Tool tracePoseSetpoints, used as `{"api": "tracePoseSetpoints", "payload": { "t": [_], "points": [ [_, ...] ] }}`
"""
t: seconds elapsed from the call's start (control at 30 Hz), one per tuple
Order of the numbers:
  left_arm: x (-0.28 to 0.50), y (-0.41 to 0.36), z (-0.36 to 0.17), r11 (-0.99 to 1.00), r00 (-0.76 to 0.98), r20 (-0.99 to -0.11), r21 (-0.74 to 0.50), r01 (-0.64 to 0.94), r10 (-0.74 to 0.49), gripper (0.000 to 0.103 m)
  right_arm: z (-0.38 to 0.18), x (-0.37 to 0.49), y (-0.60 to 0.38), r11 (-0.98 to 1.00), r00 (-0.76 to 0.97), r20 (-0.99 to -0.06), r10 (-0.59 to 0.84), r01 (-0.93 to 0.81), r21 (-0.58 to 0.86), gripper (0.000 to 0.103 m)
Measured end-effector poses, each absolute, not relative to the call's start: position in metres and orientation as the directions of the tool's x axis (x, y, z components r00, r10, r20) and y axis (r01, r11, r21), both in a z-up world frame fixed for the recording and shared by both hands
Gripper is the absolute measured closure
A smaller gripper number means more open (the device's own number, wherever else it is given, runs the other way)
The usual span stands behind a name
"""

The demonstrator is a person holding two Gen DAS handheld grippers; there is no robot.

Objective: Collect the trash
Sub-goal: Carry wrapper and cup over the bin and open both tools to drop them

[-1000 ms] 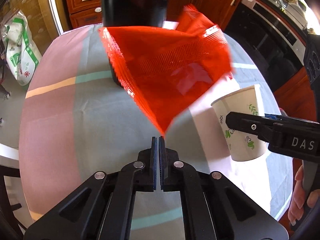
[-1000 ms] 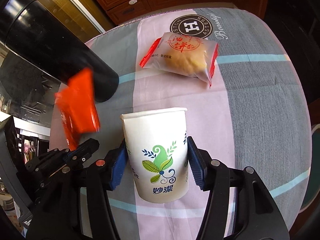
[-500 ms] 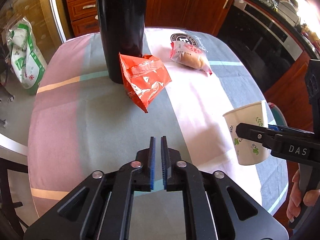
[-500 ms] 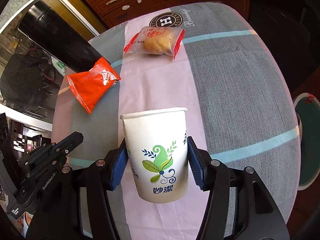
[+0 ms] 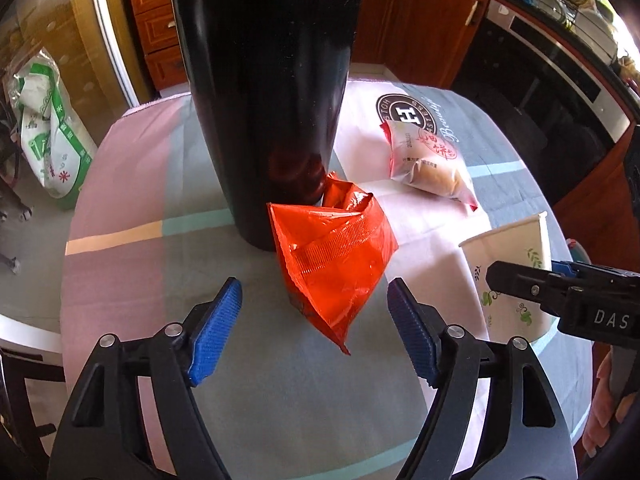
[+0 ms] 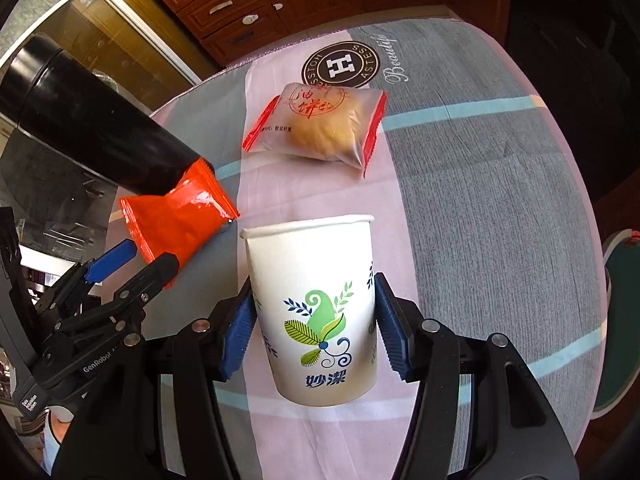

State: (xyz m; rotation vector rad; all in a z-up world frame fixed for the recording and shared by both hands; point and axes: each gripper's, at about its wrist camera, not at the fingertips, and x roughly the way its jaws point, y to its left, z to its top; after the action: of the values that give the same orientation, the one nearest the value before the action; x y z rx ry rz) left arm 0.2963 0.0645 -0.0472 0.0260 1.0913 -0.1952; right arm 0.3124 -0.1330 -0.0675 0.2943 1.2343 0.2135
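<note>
Tablecloth (image 6: 480, 200) holds two wrappers (image 5: 332, 264) (image 6: 316, 128), one cup (image 6: 316, 312)

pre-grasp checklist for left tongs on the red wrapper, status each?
1. Left tongs open: ok.
2. Red wrapper between the jaws: not ok, just ahead of the tips.
3. Wrapper free of black flask: not ok, leans on its base.
4. Right tongs gripping paper cup: ok.
5. Cup upright, mouth open: ok.
6. Cup contents: cannot tell.
</note>
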Motion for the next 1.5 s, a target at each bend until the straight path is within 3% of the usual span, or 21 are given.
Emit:
{"api": "tracePoseSetpoints", "payload": {
  "t": [0.27,0.33,0.37,0.5,1.0,1.5],
  "points": [
    [0.313,0.07,-0.067,0.976,0.413,-0.889,-0.136,0.173,-0.197,0.026,-0.078,0.333,-0.123,0.946,0.305,-0.901,0.309,-0.004,0.323,0.049],
    [0.314,0.07,-0.071,0.974,0.398,-0.893,-0.155,0.168,-0.211,0.042,-0.079,0.332,-0.122,0.948,0.307,-0.902,0.305,-0.004,0.319,0.049],
    [0.313,0.07,-0.073,0.972,0.38,-0.899,-0.165,0.17,-0.219,0.071,-0.079,0.332,-0.122,0.948,0.308,-0.902,0.304,-0.004,0.318,0.049],
    [0.302,0.067,-0.067,0.971,0.385,-0.899,-0.145,0.189,-0.209,0.088,-0.074,0.326,-0.123,0.948,0.313,-0.9,0.303,-0.005,0.318,0.049],
    [0.239,0.005,-0.013,0.953,0.432,-0.873,-0.108,0.285,-0.228,0.088,-0.043,0.261,-0.185,0.928,0.387,-0.862,0.326,0.042,0.369,0.049],
    [0.184,-0.164,-0.002,0.884,0.383,-0.884,-0.069,0.462,-0.269,0.088,-0.027,0.17,-0.345,0.896,0.501,-0.823,0.269,0.183,0.404,0.049]
  ]
}}
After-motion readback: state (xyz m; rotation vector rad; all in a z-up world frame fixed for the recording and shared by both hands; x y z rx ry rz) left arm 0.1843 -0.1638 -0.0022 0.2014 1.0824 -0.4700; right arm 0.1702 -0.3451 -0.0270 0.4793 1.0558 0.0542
